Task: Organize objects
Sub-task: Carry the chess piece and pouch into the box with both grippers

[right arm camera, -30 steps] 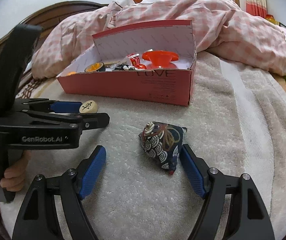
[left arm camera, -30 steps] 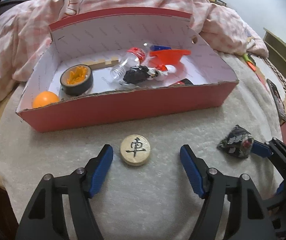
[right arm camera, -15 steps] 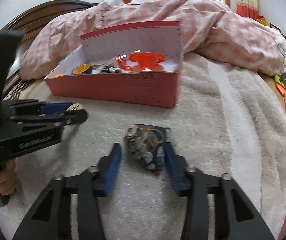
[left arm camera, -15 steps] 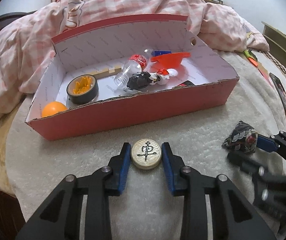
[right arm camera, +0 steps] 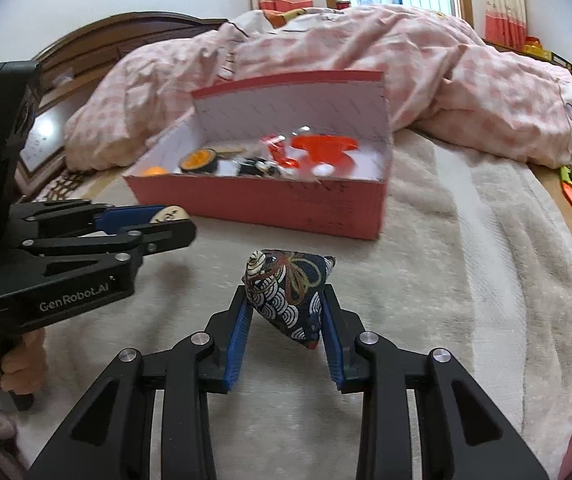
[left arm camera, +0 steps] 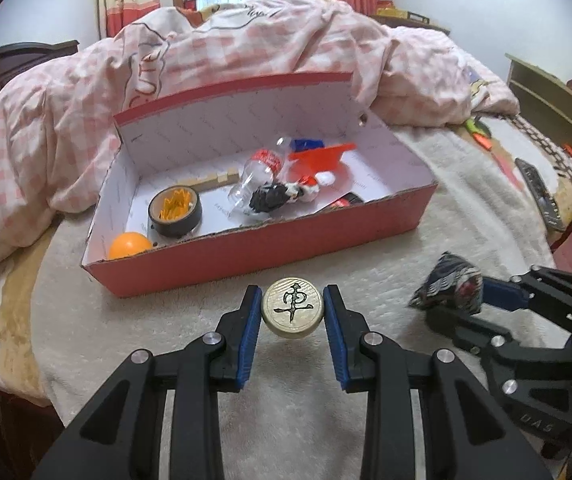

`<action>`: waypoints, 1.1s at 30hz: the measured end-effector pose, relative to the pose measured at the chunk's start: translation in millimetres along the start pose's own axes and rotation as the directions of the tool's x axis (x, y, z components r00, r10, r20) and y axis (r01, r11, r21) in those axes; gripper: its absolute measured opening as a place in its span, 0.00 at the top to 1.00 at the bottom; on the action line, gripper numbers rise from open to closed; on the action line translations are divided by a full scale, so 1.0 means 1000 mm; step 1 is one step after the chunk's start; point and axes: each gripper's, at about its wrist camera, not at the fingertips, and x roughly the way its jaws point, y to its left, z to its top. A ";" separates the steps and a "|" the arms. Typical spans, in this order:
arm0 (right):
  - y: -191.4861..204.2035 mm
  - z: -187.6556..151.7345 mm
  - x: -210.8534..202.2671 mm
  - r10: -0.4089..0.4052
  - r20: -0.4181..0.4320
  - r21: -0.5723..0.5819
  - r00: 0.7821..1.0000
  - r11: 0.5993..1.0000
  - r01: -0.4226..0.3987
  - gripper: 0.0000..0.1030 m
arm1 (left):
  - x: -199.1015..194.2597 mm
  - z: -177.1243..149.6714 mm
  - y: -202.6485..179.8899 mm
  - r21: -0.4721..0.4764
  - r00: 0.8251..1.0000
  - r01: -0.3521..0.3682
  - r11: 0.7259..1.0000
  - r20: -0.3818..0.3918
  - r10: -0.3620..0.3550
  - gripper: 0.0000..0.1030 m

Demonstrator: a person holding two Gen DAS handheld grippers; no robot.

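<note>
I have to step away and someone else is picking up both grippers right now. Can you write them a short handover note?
Left gripper: shut on the round chess piece, which looks lifted just clear of the towel.
Right gripper: fingers closing on the patterned beanbag, pads pressing on both its sides.
Red box: open on the bed, just beyond both grippers.
Done: orange ball, tape roll, plastic bottle, wooden stick and orange funnel already lie in the box.
Left: carry the chess piece and the beanbag over the front wall and release them inside.
</note>
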 end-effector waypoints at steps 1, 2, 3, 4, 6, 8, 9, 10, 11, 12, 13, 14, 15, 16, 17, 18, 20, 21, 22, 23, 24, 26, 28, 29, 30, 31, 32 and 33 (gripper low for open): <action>0.002 0.001 -0.001 0.005 0.003 -0.005 1.000 1.000 -0.005 0.67 | -0.001 0.001 0.000 -0.002 1.000 0.008 1.000 0.003 -0.008 0.70; 0.004 0.001 -0.003 0.010 0.005 -0.009 1.000 1.000 -0.010 0.67 | -0.004 0.002 0.001 -0.006 1.000 0.015 1.000 0.007 -0.015 0.70; 0.006 0.003 -0.004 0.016 0.008 -0.012 1.000 1.000 -0.016 0.67 | -0.006 0.002 0.002 -0.010 1.000 0.019 1.000 0.010 -0.019 0.70; 0.009 0.003 -0.006 0.026 0.011 -0.013 1.000 1.000 -0.025 0.67 | -0.008 0.002 0.003 -0.015 1.000 0.020 1.000 0.012 -0.020 0.70; 0.012 0.006 -0.009 0.042 0.017 -0.011 0.999 0.999 -0.041 0.67 | -0.011 0.004 0.007 -0.027 1.000 0.022 0.999 0.021 -0.021 0.70; 0.014 0.009 -0.010 0.055 0.023 -0.011 0.998 0.998 -0.055 0.67 | -0.014 0.005 0.011 -0.037 0.999 0.019 0.999 0.031 -0.018 0.70; 0.016 0.011 -0.011 0.062 0.026 -0.013 0.998 0.998 -0.062 0.67 | -0.015 0.006 0.013 -0.041 0.999 0.017 0.999 0.035 -0.016 0.70; 0.018 0.012 -0.012 0.066 0.028 -0.016 0.997 0.998 -0.065 0.67 | -0.017 0.006 0.015 -0.045 0.999 0.016 0.999 0.041 -0.015 0.70; 0.019 0.014 -0.013 0.068 0.030 -0.019 0.997 0.998 -0.067 0.67 | -0.018 0.007 0.017 -0.048 0.999 0.014 0.999 0.046 -0.012 0.70; 0.021 0.016 -0.013 0.069 0.033 -0.024 0.997 0.997 -0.068 0.67 | -0.020 0.009 0.019 -0.051 0.999 0.010 0.999 0.053 -0.007 0.70; 0.022 0.018 -0.014 0.071 0.035 -0.027 0.997 0.997 -0.070 0.67 | -0.021 0.010 0.021 -0.054 0.998 0.008 0.999 0.056 -0.005 0.70; 0.022 0.019 -0.014 0.074 0.037 -0.029 0.997 0.997 -0.073 0.67 | -0.022 0.012 0.023 -0.057 0.998 0.006 0.998 0.061 -0.003 0.70; 0.024 0.022 -0.014 0.079 0.040 -0.032 0.996 0.996 -0.078 0.67 | -0.023 0.013 0.024 -0.061 0.998 0.005 0.998 0.065 -0.001 0.70; 0.025 0.024 -0.014 0.082 0.043 -0.034 0.996 0.996 -0.081 0.67 | -0.023 0.015 0.026 -0.063 0.998 0.004 0.998 0.069 0.000 0.70; 0.025 0.026 -0.014 0.085 0.045 -0.036 0.995 0.996 -0.083 0.67 | -0.024 0.016 0.028 -0.065 0.997 0.004 0.998 0.072 0.001 0.70; 0.026 0.029 -0.014 0.086 0.048 -0.041 0.995 0.996 -0.084 0.67 | -0.024 0.018 0.029 -0.066 0.997 0.002 0.998 0.076 0.003 0.70; 0.027 0.033 -0.014 0.085 0.051 -0.048 0.995 0.995 -0.083 0.67 | -0.025 0.021 0.030 -0.068 0.996 -0.004 0.998 0.083 0.010 0.70; 0.028 0.036 -0.014 0.086 0.054 -0.052 0.995 0.995 -0.083 0.67 | -0.025 0.022 0.031 -0.070 0.996 -0.006 0.998 0.087 0.012 0.70; 0.029 0.039 -0.013 0.087 0.056 -0.056 0.995 0.995 -0.084 0.67 | -0.025 0.024 0.032 -0.072 0.996 -0.007 0.997 0.090 0.014 0.70; 0.030 0.041 -0.013 0.088 0.056 -0.058 0.995 0.995 -0.084 0.67 | -0.025 0.025 0.033 -0.076 0.996 -0.006 0.997 0.093 0.013 0.70; 0.031 0.044 -0.012 0.089 0.056 -0.059 0.994 0.995 -0.085 0.67 | -0.024 0.026 0.034 -0.079 0.995 -0.007 0.997 0.094 0.015 0.70; 0.031 0.048 -0.009 0.089 0.053 -0.061 0.995 0.994 -0.086 0.67 | -0.022 0.029 0.036 -0.087 0.995 -0.012 0.996 0.094 0.020 0.70; 0.031 0.052 -0.005 0.087 0.049 -0.062 0.995 0.995 -0.084 0.67 | -0.019 0.032 0.038 -0.095 0.995 -0.021 0.995 0.091 0.029 0.70; 0.031 0.053 -0.003 0.087 0.047 -0.063 0.995 0.994 -0.084 0.67 | -0.018 0.034 0.039 -0.101 0.995 -0.028 0.995 0.088 0.037 0.70; 0.031 0.056 -0.001 0.088 0.045 -0.063 0.995 0.994 -0.085 0.67 | -0.016 0.036 0.041 -0.105 0.995 -0.032 0.994 0.086 0.041 0.70; 0.031 0.058 0.000 0.088 0.046 -0.064 0.995 0.994 -0.085 0.67 | -0.014 0.038 0.043 -0.111 0.995 -0.037 0.993 0.083 0.046 0.70; 0.030 0.060 0.001 0.088 0.047 -0.065 0.995 0.994 -0.084 0.67 | -0.012 0.040 0.045 -0.116 0.995 -0.039 0.992 0.082 0.049 0.70; 0.030 0.063 0.002 0.086 0.048 -0.067 0.995 0.994 -0.083 0.67 | -0.011 0.041 0.046 -0.120 0.995 -0.041 0.992 0.082 0.051 0.70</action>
